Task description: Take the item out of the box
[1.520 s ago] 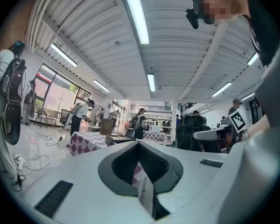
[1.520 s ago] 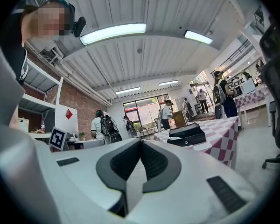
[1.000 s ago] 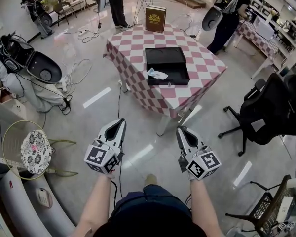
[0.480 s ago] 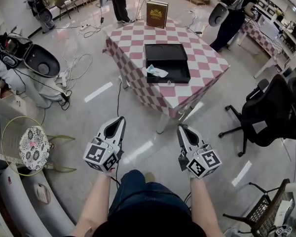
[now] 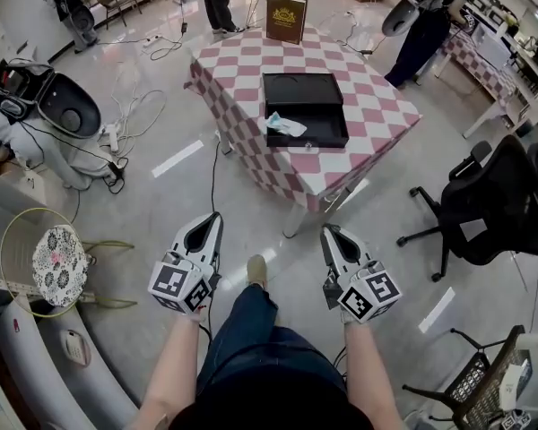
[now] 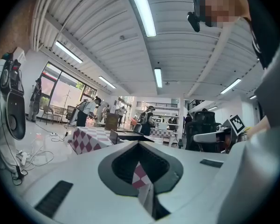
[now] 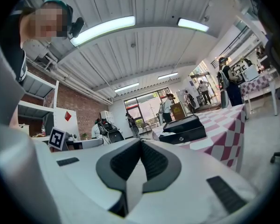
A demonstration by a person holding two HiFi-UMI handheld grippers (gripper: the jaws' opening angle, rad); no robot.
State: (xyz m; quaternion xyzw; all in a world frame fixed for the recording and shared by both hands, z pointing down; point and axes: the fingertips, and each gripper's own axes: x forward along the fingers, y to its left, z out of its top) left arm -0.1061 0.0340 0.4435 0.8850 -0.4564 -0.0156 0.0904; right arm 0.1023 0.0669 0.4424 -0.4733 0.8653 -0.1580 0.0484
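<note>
A black box [image 5: 305, 110] lies open on the table with the red-and-white checked cloth [image 5: 242, 70], some way ahead of me. A crumpled white item [image 5: 285, 125] rests at the box's front left. From the right gripper view the black box [image 7: 184, 129] shows low and side-on; from the left gripper view the black box [image 6: 130, 135] is small and far. My left gripper [image 5: 217, 215] and right gripper [image 5: 325, 231] hang over the floor, short of the table, both pointing toward it. Both are shut with nothing in them: left gripper [image 6: 140, 143], right gripper [image 7: 141, 140].
A brown book-like case [image 5: 287, 16] stands upright at the table's far edge. A black office chair [image 5: 493, 200] sits to the right. Left of me are a machine with cables [image 5: 58, 106] and a patterned stool [image 5: 58, 262]. People [image 5: 421, 25] stand behind the table.
I have stepped toward the table: it sits slightly nearer, and a leg and shoe now show between the grippers. Both grippers stay shut and side by side.
</note>
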